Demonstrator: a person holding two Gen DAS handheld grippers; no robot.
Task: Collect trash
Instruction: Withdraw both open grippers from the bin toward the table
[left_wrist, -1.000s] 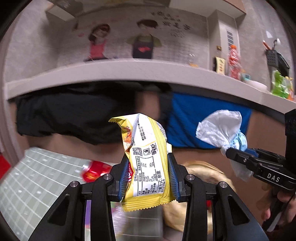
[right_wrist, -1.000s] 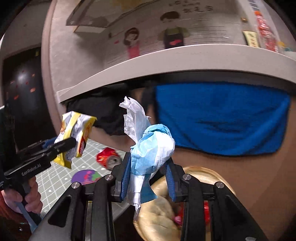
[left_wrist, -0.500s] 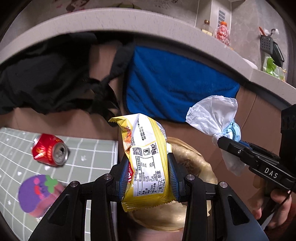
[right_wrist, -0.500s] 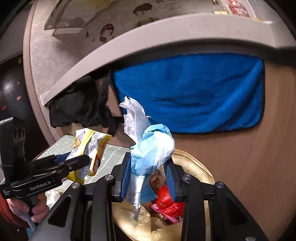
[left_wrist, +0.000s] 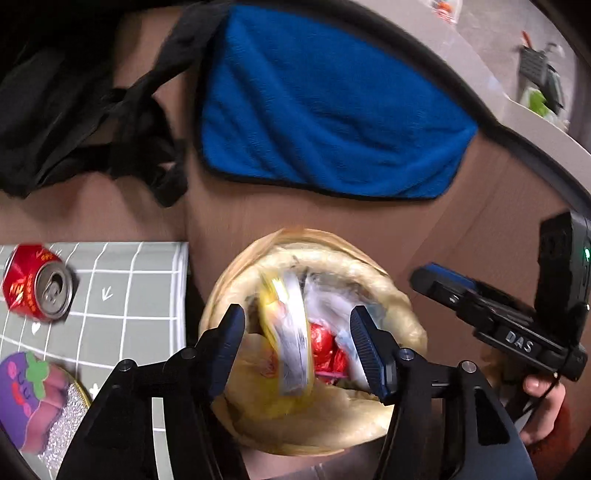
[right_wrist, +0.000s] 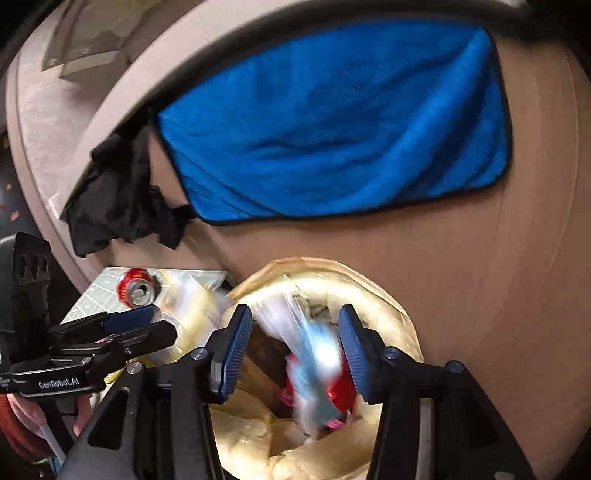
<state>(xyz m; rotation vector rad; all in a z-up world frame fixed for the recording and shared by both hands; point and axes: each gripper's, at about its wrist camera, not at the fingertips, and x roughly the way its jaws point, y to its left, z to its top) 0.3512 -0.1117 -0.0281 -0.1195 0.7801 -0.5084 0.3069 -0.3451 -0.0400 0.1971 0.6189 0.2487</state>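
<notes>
Half a second ago each gripper pinched its piece of trash above the bin; now both have let go. The left gripper (left_wrist: 297, 334) has its jaws spread wide, and the yellow snack wrapper (left_wrist: 290, 347) shows blurred between them, touching neither, over the mouth of the trash bin (left_wrist: 391, 288). The right gripper (right_wrist: 295, 345) likewise has its jaws spread, and the blue-and-white tissue wad (right_wrist: 314, 365) is a blur between them above the same bin, whose yellowish liner already holds red and pink scraps. Both views have tipped downward, so the shelf and wall picture seen earlier are out of sight. One red soda can (left_wrist: 37, 282) lies on its side on the grid-patterned mat (left_wrist: 129, 295) left of the bin, with one purple eggplant-shaped toy (left_wrist: 31, 398) nearer the camera on the same mat. Behind the bin, one blue towel (left_wrist: 325, 122) and one black cloth (left_wrist: 74, 110) hang against the brown panel. Nothing blocks the bin's opening except the two open grippers hovering over it.
</notes>
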